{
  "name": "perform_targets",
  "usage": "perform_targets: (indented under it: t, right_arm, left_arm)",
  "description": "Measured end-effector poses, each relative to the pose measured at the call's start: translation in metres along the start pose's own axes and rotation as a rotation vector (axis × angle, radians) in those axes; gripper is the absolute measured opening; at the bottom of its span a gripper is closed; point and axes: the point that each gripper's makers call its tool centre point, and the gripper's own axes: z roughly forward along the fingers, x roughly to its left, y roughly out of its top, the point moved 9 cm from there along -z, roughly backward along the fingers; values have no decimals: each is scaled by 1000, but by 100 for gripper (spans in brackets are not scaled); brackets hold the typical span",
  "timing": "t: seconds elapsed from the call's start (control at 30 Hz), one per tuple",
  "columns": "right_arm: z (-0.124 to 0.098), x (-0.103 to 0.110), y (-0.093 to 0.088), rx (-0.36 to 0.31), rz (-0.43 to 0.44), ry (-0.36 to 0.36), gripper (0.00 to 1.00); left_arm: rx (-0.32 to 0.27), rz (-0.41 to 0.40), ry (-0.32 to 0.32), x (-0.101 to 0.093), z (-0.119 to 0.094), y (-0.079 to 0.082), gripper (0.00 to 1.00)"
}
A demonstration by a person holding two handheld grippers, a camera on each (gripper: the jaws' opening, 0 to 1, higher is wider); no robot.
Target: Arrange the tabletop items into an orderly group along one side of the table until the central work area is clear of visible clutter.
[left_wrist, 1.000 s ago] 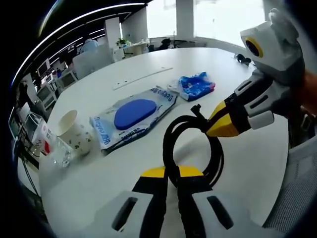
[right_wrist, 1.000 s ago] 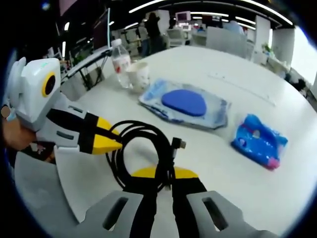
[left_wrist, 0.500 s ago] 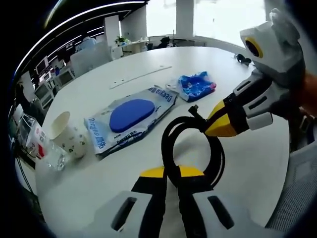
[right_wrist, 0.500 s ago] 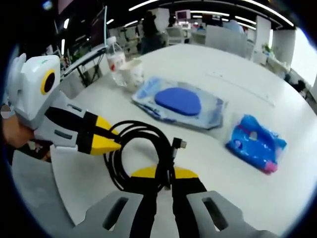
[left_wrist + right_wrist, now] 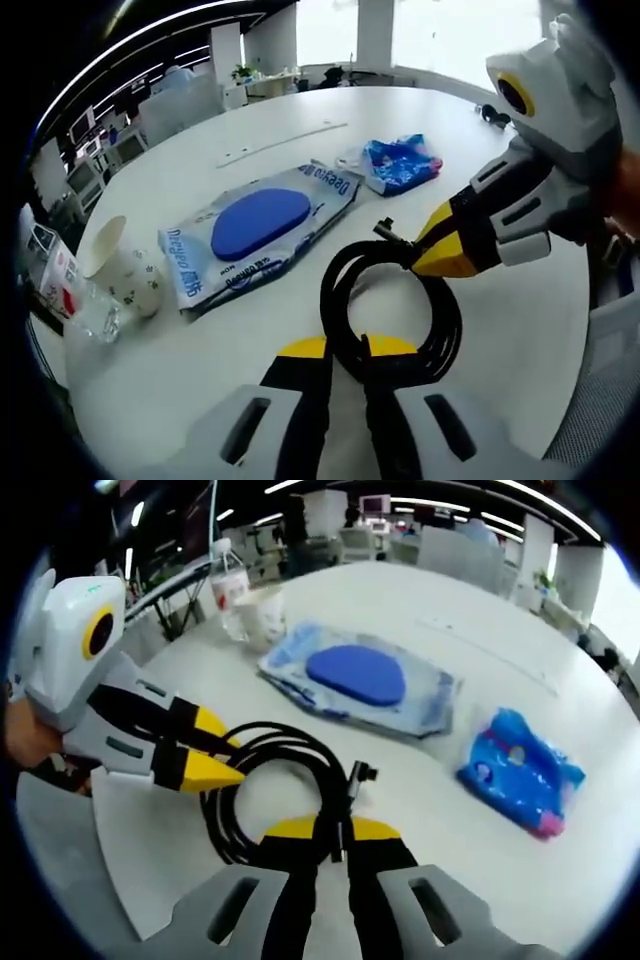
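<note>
Left gripper view: left gripper (image 5: pixel 345 372) jaws pressed together on the near side of a coiled black cable (image 5: pixel 390 310), which hangs above the white table (image 5: pixel 250 330) near its front edge. Right gripper (image 5: pixel 440 255) comes in from the right, its yellow tips pinching the same coil at its far side, just beside the cable's plug end (image 5: pixel 384 230).

Beyond the coil, toward the table's middle: a flat wet-wipes pack (image 5: pixel 258 235) with a blue oval lid, lying flat. Just past it, further toward the far edge, a small crumpled blue packet (image 5: pixel 400 165). At the table's left edge a paper cup (image 5: pixel 120 272) stands upright, with a clear plastic bottle (image 5: pixel 75 305) just beside it; cannot tell if they touch. A long thin white strip (image 5: pixel 282 143) lies flat toward the far edge.

Right gripper view: right gripper (image 5: pixel 332 852) jaws closed on the cable (image 5: pixel 270 790), plug end (image 5: pixel 358 773) sticking out just above the tips. Left gripper (image 5: pixel 215 770) enters from the left, gripping the opposite side of the loop. Wipes pack (image 5: pixel 365 680) mid-table, blue packet (image 5: pixel 520 770) to its right, well apart. Cup (image 5: pixel 262 615) and bottle (image 5: pixel 230 595) sit together at the far left edge.
</note>
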Motion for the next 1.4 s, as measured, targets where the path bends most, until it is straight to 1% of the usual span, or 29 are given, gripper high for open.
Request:
perform_targets:
  t: [0.17, 0.3, 0.57, 0.67, 0.83, 1.1, 1.27, 1.4]
  right_arm:
    - [3, -2, -1, 4, 0, 0, 6]
    - [4, -3, 0, 0, -34, -6, 6]
    - [6, -6, 1, -3, -41, -11, 7]
    - [6, -6, 2, -5, -46, -13, 7]
    - [6, -6, 2, -7, -29, -16, 7]
    - [6, -7, 1, -11, -21, -19, 10]
    - [5, -7, 2, -24, 4, -11, 14]
    - [3, -8, 4, -35, -4, -20, 18]
  left_arm:
    - [6, -2, 0, 1, 5, -1, 11]
    - [-2, -9, 0, 2, 6, 0, 12]
    - [-3, -9, -4, 3, 9, 3, 13]
    - [-2, 10, -4, 3, 10, 3, 14]
    - [-4, 32, 2, 3, 11, 4, 16]
    - [-6, 53, 22, 5, 8, 4, 23]
    - [-19, 53, 34, 7, 7, 5, 27]
    - [-23, 60, 45, 8, 5, 6, 30]
